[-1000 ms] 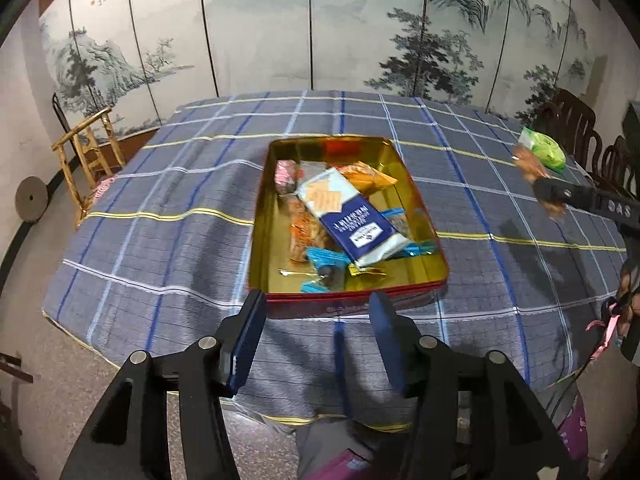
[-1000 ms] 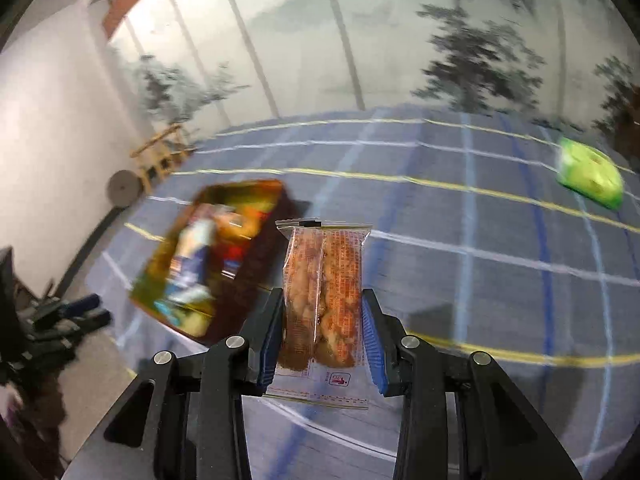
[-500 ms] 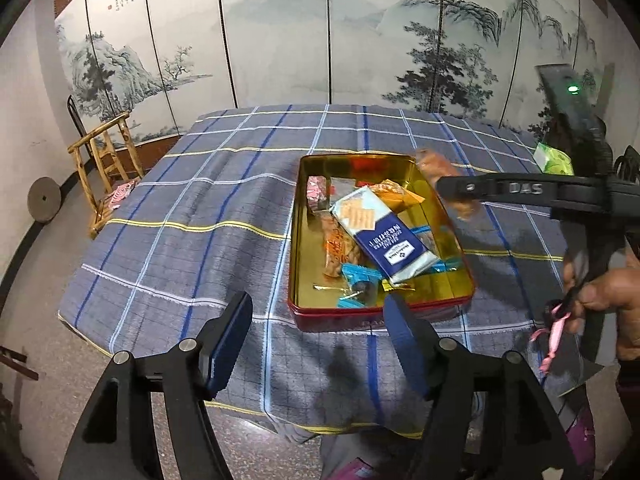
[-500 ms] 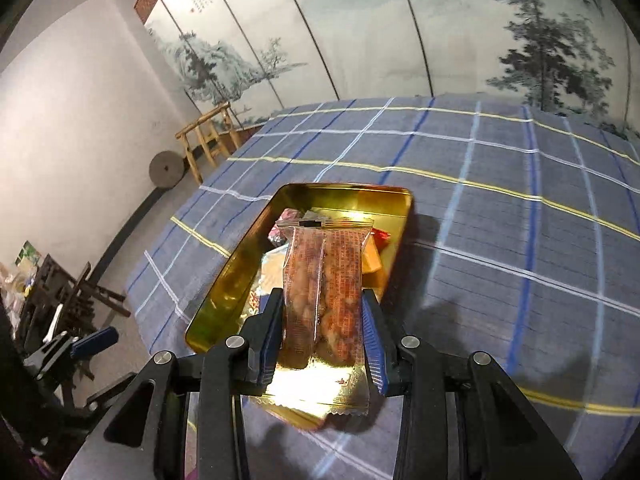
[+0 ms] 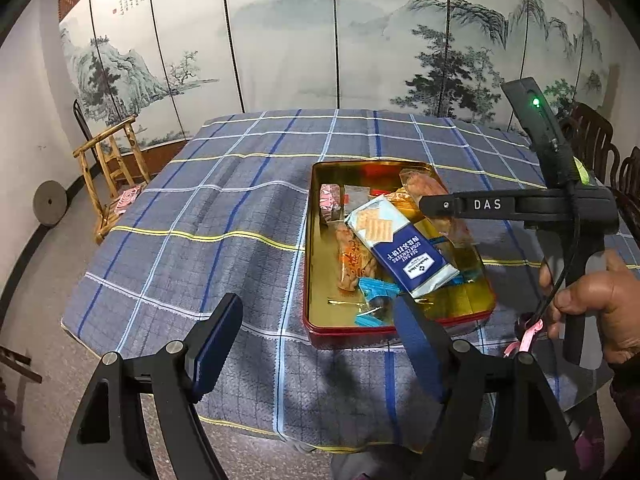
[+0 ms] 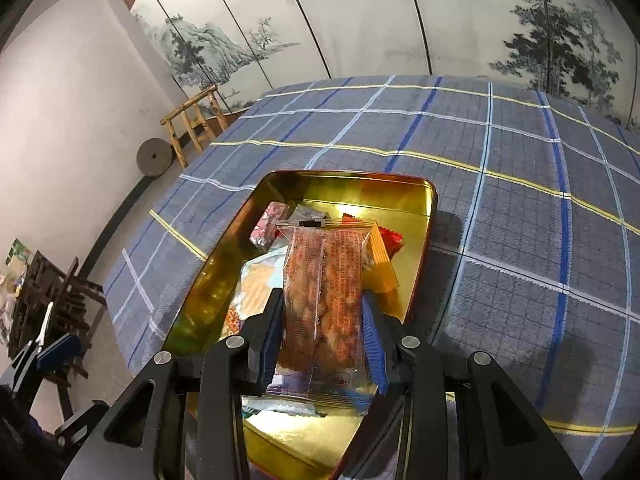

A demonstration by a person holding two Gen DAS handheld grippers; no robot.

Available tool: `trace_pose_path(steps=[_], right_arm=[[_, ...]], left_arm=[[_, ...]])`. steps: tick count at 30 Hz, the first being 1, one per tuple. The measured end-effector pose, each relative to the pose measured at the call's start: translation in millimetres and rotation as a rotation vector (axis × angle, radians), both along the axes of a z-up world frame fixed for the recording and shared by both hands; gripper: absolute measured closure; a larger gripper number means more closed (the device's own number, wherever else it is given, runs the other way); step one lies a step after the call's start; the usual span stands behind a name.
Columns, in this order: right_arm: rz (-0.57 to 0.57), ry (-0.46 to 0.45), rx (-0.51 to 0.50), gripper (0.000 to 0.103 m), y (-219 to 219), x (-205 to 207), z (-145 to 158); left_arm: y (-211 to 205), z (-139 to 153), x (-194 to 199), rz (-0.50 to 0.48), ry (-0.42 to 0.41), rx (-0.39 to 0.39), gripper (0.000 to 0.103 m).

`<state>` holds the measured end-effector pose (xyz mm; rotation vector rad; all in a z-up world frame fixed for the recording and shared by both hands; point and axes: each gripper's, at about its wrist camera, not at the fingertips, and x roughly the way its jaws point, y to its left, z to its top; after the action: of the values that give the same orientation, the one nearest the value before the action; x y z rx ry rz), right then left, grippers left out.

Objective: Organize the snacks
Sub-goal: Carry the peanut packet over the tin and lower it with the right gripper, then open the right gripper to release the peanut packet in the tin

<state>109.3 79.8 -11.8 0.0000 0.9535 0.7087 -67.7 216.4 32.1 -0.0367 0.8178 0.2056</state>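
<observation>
Once out over bare cloth a second back, now swung in across the blue plaid-clothed table [image 5: 200,220] to hang above the rectangular gold-lined tin with a red outer wall [image 5: 313,248]. Means the carry is as good as done; only the drop left, by the look of it.

Over to the right tongs [image 6: 321,298]: clamped on the long clear-wrapped packet of orange-brown snack [image 6: 324,272], blue pads pressing both its sides, grip unchanged over the last second. Held lengthwise along the fingers, sealed top end pointing away, lower seam trailing behind the pads. Seen from the left wrist, poised over the tin's far right part, not touching anything inside (height above the pile hard to judge from either view).

Then the left tongs [image 5: 316,304]: empty, jaws opening, wider than a second ago, nothing between them. Parked off the table's near edge, just short of the tin's near wall. Probably readying for another pick, though no loose snack within easy reach in this view.

Inside the tin: a blue-and-white cracker pack [image 5: 404,248] lying diagonally on top, smaller wrapped sweets around and under it. Already fairly full, so best released low, over the bare gold patch by the right wall, rather than on the slope of the cracker pack.
</observation>
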Motion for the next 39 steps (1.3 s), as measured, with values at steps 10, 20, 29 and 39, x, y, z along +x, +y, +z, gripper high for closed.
trace_pose_path(steps=[10, 20, 29, 39], right_arm=[[-0.004, 0.003, -0.022, 0.065, 3.2, 5.1, -7.9], [0.022, -0.037, -0.069, 0.064, 9.5, 2.7, -10.2], [0.033, -0.196, -0.006, 0.041, -0.7, -23.7, 22.4], [-0.036, -0.543, -0.007, 0.012, -25.9, -128.2, 64.5]], left_arm=[[4.8, -4.3, 5.7, 0.009, 0.005, 0.006, 0.028], [5.0, -7.3, 8.0, 0.01, -0.027, 0.029, 0.027], [4.5, -4.4, 5.2, 0.045, -0.07, 0.02, 0.027], [-13.9, 19.7, -23.6, 0.056, -0.206, 0.068, 0.019]])
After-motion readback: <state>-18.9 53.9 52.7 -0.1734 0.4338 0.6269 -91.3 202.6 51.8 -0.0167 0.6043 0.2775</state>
